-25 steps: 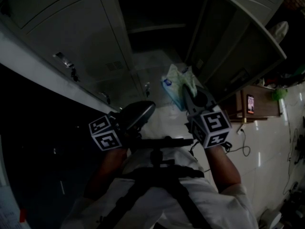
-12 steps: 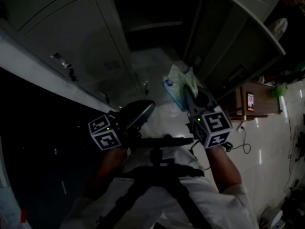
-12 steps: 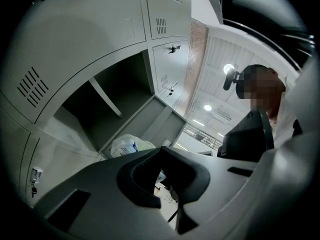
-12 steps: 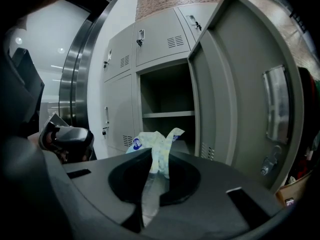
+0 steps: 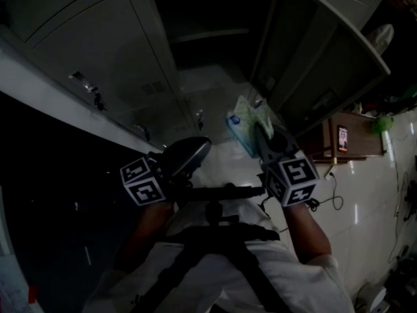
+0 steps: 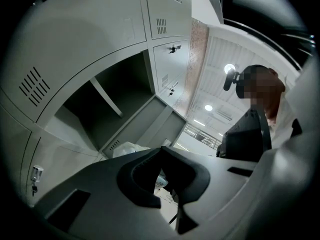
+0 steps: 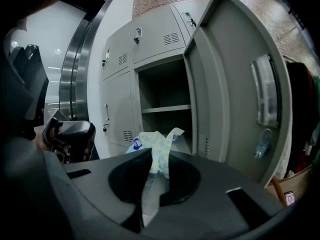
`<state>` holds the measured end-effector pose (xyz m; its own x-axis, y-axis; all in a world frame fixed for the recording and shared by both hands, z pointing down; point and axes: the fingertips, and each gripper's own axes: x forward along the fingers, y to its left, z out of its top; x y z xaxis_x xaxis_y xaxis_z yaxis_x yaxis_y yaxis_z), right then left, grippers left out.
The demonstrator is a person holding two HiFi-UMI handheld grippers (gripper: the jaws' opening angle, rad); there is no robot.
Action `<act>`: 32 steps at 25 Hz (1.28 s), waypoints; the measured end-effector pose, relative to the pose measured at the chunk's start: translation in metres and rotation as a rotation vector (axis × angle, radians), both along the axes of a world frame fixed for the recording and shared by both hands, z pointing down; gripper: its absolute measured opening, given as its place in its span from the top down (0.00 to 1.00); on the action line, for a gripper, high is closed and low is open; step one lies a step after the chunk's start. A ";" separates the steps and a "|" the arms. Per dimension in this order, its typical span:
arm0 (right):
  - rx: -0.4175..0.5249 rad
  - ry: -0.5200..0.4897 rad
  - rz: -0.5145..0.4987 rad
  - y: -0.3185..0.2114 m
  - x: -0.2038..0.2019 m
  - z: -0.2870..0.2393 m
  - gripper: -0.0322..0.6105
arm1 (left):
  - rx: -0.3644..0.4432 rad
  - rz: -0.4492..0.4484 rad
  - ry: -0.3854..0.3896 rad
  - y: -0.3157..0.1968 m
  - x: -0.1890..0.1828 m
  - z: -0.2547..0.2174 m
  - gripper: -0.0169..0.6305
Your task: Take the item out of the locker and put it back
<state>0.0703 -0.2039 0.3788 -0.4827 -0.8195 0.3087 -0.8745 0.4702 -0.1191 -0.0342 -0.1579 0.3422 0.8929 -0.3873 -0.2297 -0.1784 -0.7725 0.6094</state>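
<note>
A pale plastic packet with a blue label (image 5: 242, 124) hangs in front of the open locker compartment (image 5: 208, 25), outside it. My right gripper (image 5: 256, 125) is shut on the packet's crumpled top. In the right gripper view the packet (image 7: 159, 143) is pinched between the jaws (image 7: 152, 156), with the empty shelf (image 7: 165, 108) behind it. My left gripper (image 5: 203, 145) is held lower left, shut with nothing in it. In the left gripper view its tips (image 6: 161, 150) meet, and part of the packet (image 6: 127, 148) shows past them.
The locker door (image 5: 326, 54) stands swung open at the right, close to my right gripper. Shut locker doors with keys (image 5: 91, 83) fill the left. A wooden stand holding a phone (image 5: 342, 142) and a floor cable (image 5: 333, 204) are at the right.
My right gripper and the packet have drifted slightly down and right in the head view, away from the locker. The left gripper has stayed in place.
</note>
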 end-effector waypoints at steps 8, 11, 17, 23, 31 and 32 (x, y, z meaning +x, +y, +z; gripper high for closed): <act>-0.012 -0.024 0.016 0.010 0.010 0.000 0.94 | -0.002 -0.012 0.004 -0.001 -0.001 0.000 0.98; -0.011 -0.026 0.022 0.012 0.015 0.002 0.94 | -0.005 -0.019 0.008 -0.002 -0.002 0.001 0.98; -0.015 -0.026 0.026 0.011 0.018 0.004 0.94 | -0.006 -0.032 0.015 -0.004 -0.003 0.002 0.98; 0.005 -0.019 0.024 0.003 0.019 -0.006 0.94 | 0.012 -0.053 0.020 -0.008 -0.006 -0.002 0.98; 0.025 -0.005 0.035 -0.006 0.024 -0.012 0.94 | 0.028 -0.062 0.027 -0.012 -0.012 -0.008 0.98; 0.034 -0.003 0.034 -0.008 0.023 -0.015 0.94 | 0.034 -0.060 0.025 -0.013 -0.012 -0.009 0.98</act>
